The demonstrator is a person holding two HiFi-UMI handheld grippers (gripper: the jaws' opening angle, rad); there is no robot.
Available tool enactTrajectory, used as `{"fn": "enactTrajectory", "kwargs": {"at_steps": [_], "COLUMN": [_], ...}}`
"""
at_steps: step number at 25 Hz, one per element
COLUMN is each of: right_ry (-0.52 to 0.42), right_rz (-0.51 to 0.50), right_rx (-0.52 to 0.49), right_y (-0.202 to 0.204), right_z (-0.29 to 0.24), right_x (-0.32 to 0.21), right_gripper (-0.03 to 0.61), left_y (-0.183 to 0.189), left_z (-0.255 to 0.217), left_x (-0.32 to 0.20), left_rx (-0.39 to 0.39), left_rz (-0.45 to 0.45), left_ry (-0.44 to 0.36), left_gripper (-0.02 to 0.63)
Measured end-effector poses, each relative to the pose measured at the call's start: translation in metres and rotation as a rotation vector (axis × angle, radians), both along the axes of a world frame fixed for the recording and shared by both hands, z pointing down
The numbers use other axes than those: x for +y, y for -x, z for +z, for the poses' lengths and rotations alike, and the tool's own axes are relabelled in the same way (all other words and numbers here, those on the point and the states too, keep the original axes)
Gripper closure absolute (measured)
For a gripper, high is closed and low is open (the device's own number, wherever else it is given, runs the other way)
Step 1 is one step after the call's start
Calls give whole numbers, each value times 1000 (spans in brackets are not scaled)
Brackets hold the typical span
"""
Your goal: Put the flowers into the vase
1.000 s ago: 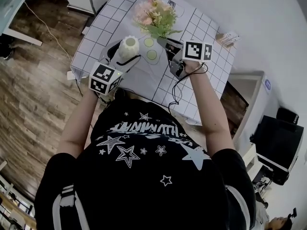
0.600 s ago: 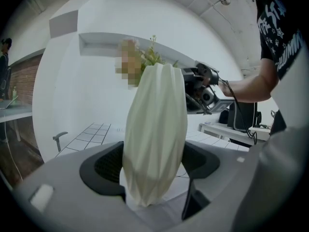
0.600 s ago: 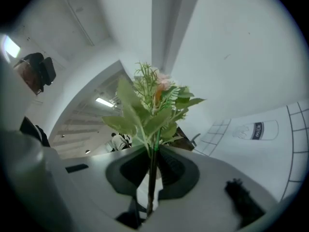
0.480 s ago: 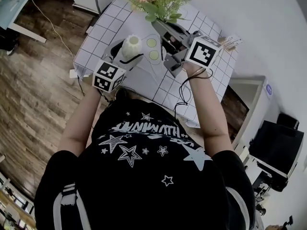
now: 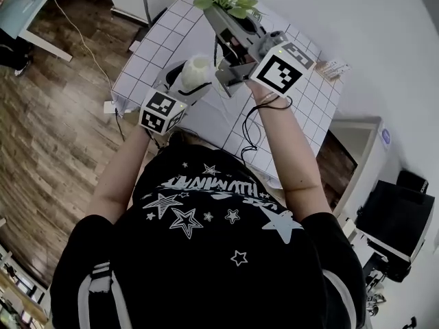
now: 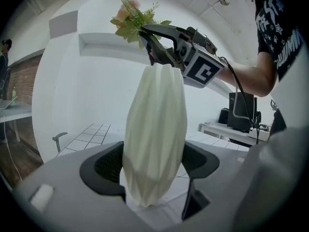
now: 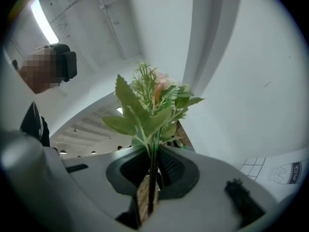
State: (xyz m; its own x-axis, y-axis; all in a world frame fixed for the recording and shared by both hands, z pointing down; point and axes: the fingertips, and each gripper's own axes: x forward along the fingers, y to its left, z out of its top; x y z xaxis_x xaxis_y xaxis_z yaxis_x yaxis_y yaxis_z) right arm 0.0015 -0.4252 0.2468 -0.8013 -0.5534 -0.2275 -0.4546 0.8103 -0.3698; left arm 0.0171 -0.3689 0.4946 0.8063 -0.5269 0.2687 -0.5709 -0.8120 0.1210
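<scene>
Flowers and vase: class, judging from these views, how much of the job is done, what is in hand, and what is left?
Done: the left gripper grips the cream vase upright, and the right gripper is shut on the stems of the flowers. In hand: the flowers are held high, outside the vase. Left: lower the stems into its mouth and let go.

Gripping wide with the left gripper (image 5: pixel 192 81) at centre-left of the head view, both pads pressed on the sides of the vase (image 5: pixel 197 68), left forearm (image 5: pixel 122 173) stretched up-frame. Reaching higher with the right arm (image 5: pixel 288 149), elbow nearly straight, right gripper (image 5: pixel 214 14) at top centre, pointing to the upper left, jaws pinched nearly together on the flower stems (image 7: pixel 153 178).
</scene>
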Motion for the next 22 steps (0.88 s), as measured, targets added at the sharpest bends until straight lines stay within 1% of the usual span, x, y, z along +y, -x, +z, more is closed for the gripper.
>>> {"fn": "enactTrajectory", "kwargs": {"at_steps": [6,10,13,19,22], "right_ry": [-44,-82,-106,-74,-71], "right_rz": [-25,-35,-23,13,12], "right_rx": [-21,12,45,40,69], "right_y": [16,24,25,13,10], "right_z": [-1,5,12,27,33], "right_x": [-1,3,6,7,12], "right_gripper": [534,535,534,535,534], "left_y": [-1,-2,-1,-2,-1], "left_z": [-1,0,0,0,0], "left_x": [-1,-1,-1,-2,-2], "left_rx": [6,11,16,22,20], "left_rz": [12,14,15,23,26], "left_ry": [-4,-3,0,8,9], "left_gripper": [244,244,244,244,244]}}
